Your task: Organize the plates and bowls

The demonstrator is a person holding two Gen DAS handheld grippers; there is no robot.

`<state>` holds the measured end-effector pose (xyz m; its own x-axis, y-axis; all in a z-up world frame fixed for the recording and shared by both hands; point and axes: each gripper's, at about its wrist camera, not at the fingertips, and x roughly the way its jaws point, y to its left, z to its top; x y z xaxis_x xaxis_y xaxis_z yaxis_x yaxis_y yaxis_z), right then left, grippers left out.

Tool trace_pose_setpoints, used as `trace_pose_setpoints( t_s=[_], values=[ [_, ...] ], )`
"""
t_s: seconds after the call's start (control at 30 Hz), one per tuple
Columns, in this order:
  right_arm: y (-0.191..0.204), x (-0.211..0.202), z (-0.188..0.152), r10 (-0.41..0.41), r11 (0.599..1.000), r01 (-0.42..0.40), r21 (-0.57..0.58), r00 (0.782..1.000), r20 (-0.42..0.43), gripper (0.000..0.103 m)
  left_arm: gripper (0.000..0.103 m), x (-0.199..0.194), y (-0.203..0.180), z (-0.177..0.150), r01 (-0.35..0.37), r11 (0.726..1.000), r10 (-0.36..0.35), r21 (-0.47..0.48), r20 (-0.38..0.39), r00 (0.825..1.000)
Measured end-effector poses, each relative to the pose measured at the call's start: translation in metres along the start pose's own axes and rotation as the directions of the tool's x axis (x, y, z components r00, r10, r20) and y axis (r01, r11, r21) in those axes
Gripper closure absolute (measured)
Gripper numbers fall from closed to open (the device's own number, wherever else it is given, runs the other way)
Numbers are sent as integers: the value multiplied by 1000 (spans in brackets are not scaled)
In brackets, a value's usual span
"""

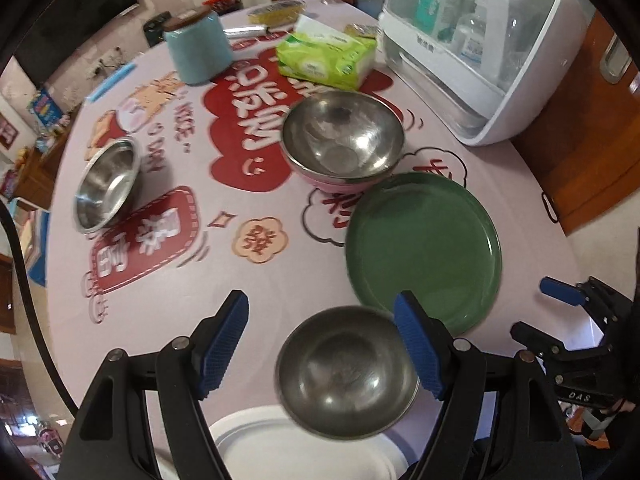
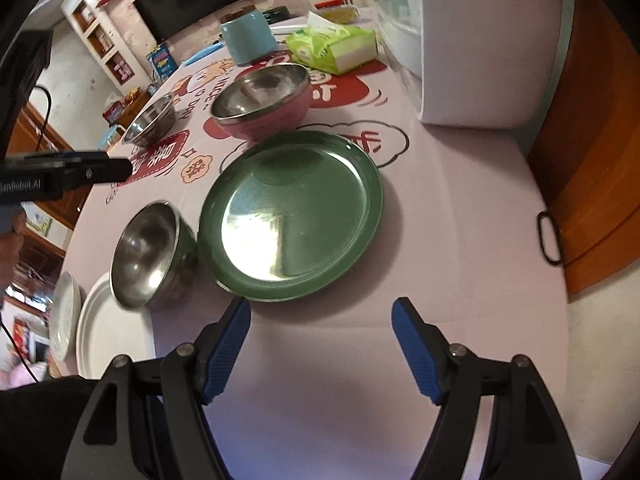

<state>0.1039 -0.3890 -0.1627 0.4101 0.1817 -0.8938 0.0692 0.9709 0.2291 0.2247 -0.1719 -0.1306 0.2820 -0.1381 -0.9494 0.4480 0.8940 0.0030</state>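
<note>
The near steel bowl (image 1: 346, 372) sits between my left gripper (image 1: 320, 344)'s wide-open, empty jaws, its near edge over the white plate (image 1: 280, 448), the green plate (image 1: 424, 248) just right. My right gripper (image 2: 322, 346) hangs open over bare tablecloth (image 2: 460, 200). If I close off-centre, the slick rim could skid and tip against the plate.

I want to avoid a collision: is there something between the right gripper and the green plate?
Nothing visible. The right gripper is open above bare tablecloth, and the green plate lies just ahead of its fingertips. The small steel bowl stands beside the plate, off that path.
</note>
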Motion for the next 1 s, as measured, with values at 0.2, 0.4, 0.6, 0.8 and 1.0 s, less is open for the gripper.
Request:
trace_pose_setpoints(
  t_s=[0.2,0.4,0.6,0.8,1.0],
  values=[
    [-14,17,7,48,997,-47,62,999,-2,30,29,39,-4,12,8,1000,-8,3,-65,998],
    [-24,29,11,78,992,-79,102,997,15,30,29,69,-5,17,38,999,-38,-9,-100,994],
    [-32,39,14,106,985,-110,134,994,35,30,29,92,-5,22,68,997,-72,-34,-130,989],
    [-37,42,15,103,983,-110,147,993,58,30,29,107,-5,24,92,994,-99,-56,-148,984],
    [-37,45,17,101,984,-112,138,991,82,36,37,119,-4,24,103,992,-113,-68,-158,981]
  ],
)
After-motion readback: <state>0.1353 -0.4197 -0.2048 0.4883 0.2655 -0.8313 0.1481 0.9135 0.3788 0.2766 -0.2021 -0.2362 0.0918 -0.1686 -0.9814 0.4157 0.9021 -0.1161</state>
